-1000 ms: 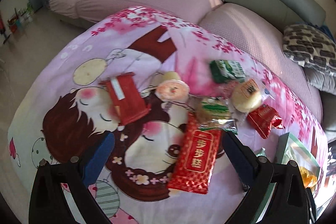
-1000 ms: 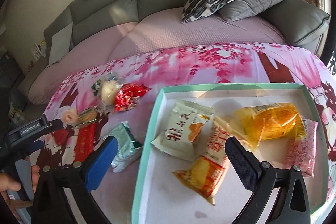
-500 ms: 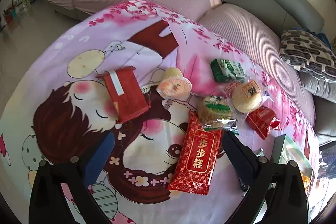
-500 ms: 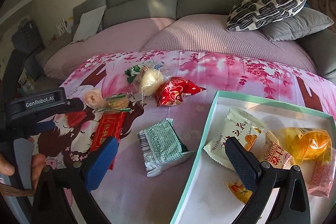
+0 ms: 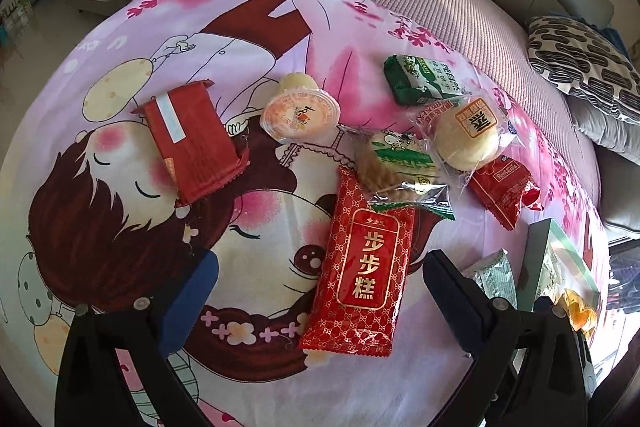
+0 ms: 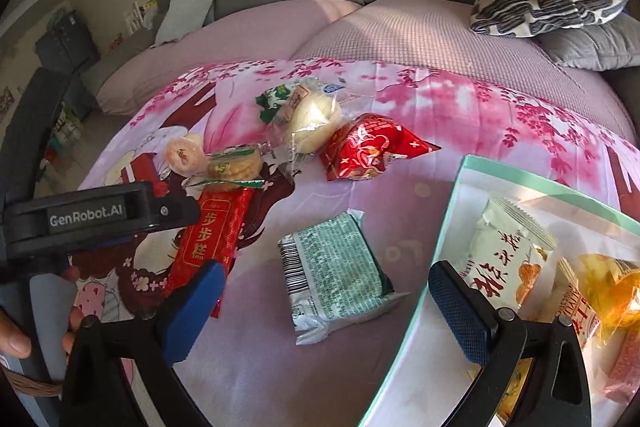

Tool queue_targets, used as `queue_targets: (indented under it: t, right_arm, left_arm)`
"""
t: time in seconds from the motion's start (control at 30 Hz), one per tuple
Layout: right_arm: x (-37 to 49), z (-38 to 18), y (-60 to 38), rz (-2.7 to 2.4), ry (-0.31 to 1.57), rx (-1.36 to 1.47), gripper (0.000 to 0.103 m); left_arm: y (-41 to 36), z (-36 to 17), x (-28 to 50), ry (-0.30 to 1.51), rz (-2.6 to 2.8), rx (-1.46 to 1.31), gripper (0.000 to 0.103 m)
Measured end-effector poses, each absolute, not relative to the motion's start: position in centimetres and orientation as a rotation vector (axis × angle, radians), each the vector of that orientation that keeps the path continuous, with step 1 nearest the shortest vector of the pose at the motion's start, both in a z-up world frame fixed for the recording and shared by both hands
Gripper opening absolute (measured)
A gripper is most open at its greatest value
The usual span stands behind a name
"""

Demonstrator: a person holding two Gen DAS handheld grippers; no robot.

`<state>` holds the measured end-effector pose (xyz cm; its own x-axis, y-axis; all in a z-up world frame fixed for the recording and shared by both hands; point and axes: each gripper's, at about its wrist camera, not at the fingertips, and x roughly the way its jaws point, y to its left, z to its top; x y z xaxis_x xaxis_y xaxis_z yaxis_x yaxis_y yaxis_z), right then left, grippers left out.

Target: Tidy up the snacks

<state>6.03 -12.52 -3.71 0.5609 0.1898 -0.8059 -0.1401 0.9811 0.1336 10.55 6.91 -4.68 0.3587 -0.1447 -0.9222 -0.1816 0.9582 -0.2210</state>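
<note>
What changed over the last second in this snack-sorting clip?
The right gripper swung left, off the box, and now frames the green-grey packet. The left gripper eased closer to the long red packet. Both stayed open and empty; no snack moved.

a pink cartoon-print sheet (image 5: pixel 208 39) covered the surface; on it lay scattered wrapped snacks (image 5: pixel 362 267) and a mint-rimmed tray (image 6: pixel 448 235).
</note>
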Motion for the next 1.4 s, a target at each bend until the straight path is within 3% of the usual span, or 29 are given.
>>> queue_targets:
  t: [0.23,0.4,0.73,0.97,1.4]
  right_arm:
    - [6.1,-3.6,-12.1,0.231,0.952,0.047,0.102]
    - [6.3,-4.1,-12.4,0.211,0.977,0.070,0.088]
    - [6.2,-4.6,-11.9,0.225,0.997,0.060,0.081]
    - [6.2,-5.1,-11.6,0.276,1.047,0.114,0.062]
    - [6.3,-6.0,-10.4,0.223,1.050,0.022,0.062]
  left_arm:
    - [6.8,-5.1,11.0,1.224,0.015,-0.306,0.102]
    - [6.4,-5.6,11.3,1.245,0.007,-0.303,0.102]
    - [4.8,-7.7,12.4,1.310,-0.008,-0.275,0.102]
    - [4.0,-8.5,12.9,1.320,0.011,-0.235,0.102]
    - [3.5,-9.5,12.9,1.314,0.061,-0.139,0.102]
